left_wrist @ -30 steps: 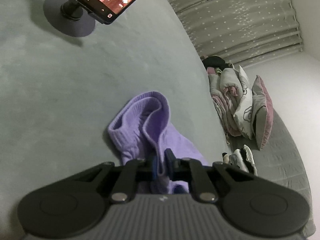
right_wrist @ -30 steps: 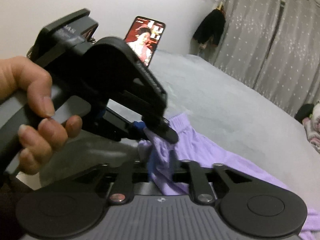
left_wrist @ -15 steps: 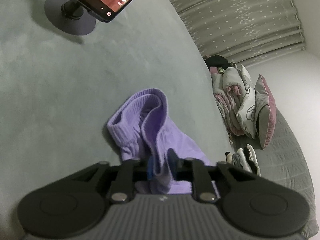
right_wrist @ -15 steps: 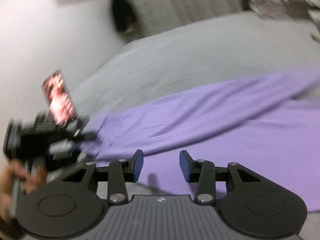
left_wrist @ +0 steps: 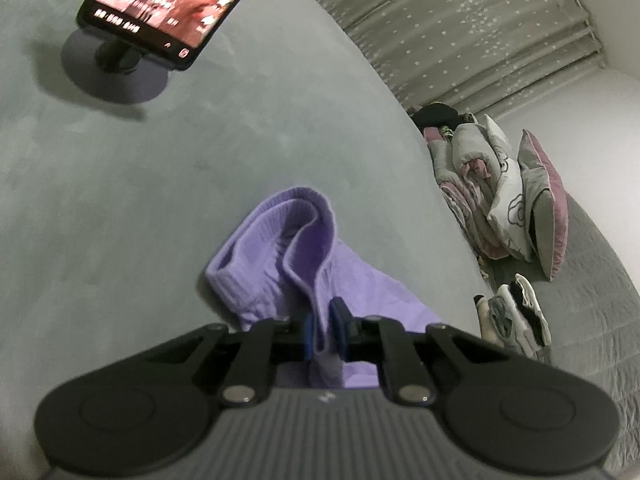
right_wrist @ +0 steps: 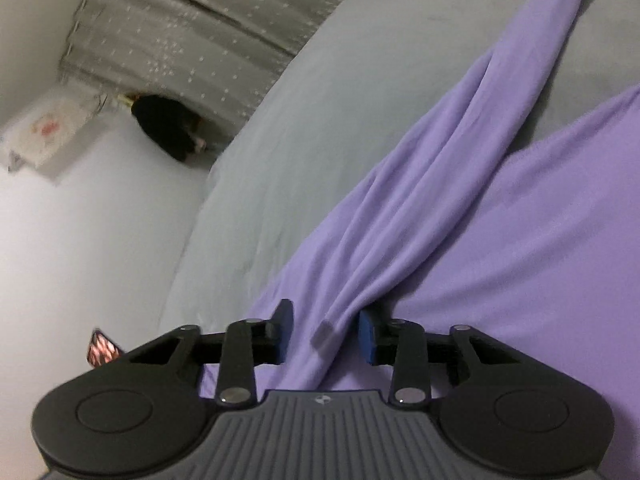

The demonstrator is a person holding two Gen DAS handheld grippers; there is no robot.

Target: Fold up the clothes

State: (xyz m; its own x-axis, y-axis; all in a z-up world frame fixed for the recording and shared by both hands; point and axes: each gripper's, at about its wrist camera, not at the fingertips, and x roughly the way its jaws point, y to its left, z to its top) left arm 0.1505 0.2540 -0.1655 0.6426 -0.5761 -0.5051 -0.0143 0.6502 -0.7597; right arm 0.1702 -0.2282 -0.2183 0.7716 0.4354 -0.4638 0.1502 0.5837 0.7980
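Note:
A lilac pair of trousers lies on the grey bed. In the left wrist view its ribbed waistband (left_wrist: 276, 240) is bunched up, and my left gripper (left_wrist: 323, 330) is shut on a fold of that fabric. In the right wrist view a long creased trouser leg (right_wrist: 440, 184) runs away to the upper right. My right gripper (right_wrist: 325, 332) is open, its blue pads on either side of a ridge of that lilac cloth, not pinching it.
A phone on a round stand (left_wrist: 160, 12) is at the far left of the bed (left_wrist: 120, 184). Pillows and a rolled quilt (left_wrist: 500, 200) lie at the right, with small folded garments (left_wrist: 516, 312) nearby. Grey curtains (right_wrist: 192, 36) and a dark hanging garment (right_wrist: 168, 128) are behind.
My right gripper let go near the waistband, opened, and swung along the trousers to straddle a ridge of the leg. My left gripper kept its hold and barely moved.

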